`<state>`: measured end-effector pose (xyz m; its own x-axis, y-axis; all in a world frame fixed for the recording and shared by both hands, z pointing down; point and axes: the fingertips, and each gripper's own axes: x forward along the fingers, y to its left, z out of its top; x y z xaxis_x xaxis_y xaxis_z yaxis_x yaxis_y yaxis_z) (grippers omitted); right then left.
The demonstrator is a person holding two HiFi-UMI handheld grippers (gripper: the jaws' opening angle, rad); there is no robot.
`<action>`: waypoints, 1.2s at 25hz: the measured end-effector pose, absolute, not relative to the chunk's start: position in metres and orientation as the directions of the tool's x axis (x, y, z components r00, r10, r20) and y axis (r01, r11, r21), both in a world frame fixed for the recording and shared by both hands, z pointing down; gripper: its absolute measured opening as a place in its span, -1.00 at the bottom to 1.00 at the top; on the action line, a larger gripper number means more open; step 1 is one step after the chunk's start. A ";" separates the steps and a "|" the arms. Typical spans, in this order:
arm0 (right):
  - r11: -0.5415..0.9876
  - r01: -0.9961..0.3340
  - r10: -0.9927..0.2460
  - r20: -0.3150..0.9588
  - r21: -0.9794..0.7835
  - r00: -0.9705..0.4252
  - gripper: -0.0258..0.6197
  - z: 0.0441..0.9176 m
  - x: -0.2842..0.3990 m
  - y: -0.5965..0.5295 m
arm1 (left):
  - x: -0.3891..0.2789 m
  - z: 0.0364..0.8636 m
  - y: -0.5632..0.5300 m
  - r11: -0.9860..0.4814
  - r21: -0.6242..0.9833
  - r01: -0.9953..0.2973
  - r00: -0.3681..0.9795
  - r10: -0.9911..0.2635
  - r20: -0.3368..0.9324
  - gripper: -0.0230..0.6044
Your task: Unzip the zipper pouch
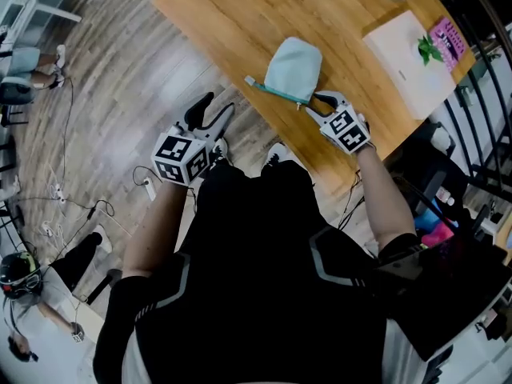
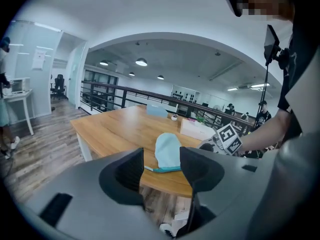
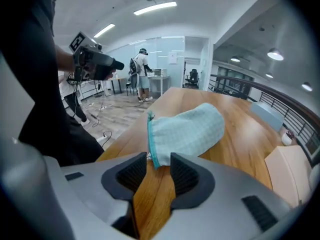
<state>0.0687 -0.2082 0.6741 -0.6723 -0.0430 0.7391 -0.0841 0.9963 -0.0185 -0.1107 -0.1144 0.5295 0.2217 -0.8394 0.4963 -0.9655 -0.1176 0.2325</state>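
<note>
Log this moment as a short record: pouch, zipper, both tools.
pouch: light blue, lying on the wooden table near its edge
zipper: teal, looks closed
left tool: jaws apart, empty, over the floor short of the table
right tool: jaws apart, the pouch's zipper-end corner between the tips, not gripped

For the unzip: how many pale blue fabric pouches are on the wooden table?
1. The pale blue fabric pouch with teal zip edge lies at the wooden table's near edge, before the right gripper. Others could hide behind the white box.
</note>
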 end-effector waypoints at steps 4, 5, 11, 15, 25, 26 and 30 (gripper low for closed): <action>1.000 0.006 -0.008 0.774 0.015 -0.633 -0.46 0.696 0.068 -0.204 | -0.114 0.536 -0.099 -0.084 0.231 -0.969 0.195 -0.834 0.516 -0.15; 1.000 0.018 -0.003 0.775 0.018 -0.631 -0.49 0.699 0.067 -0.203 | -0.116 0.537 -0.096 -0.075 0.231 -0.970 0.188 -0.833 0.520 -0.15; 1.000 0.014 0.002 0.772 0.009 -0.636 -0.63 0.710 0.064 -0.206 | -0.118 0.542 -0.088 -0.052 0.232 -0.971 0.170 -0.834 0.524 -0.15; 1.000 0.023 0.025 0.767 -0.014 -0.641 -0.69 0.709 0.062 -0.203 | -0.114 0.544 -0.087 -0.059 0.235 -0.970 0.179 -0.829 0.530 -0.15; 0.978 -0.076 0.080 0.684 -0.195 -0.725 -0.75 0.679 0.047 -0.200 | -0.115 0.531 -0.101 -0.119 0.229 -0.966 0.225 -0.823 0.521 -0.15; 0.973 -0.091 0.077 0.669 -0.213 -0.739 -0.75 0.672 0.045 -0.200 | -0.113 0.529 -0.103 -0.133 0.228 -0.965 0.236 -0.821 0.520 -0.15; 0.953 -0.147 0.052 0.620 -0.265 -0.783 -0.75 0.644 0.038 -0.204 | -0.104 0.517 -0.114 -0.197 0.215 -0.957 0.281 -0.812 0.511 -0.15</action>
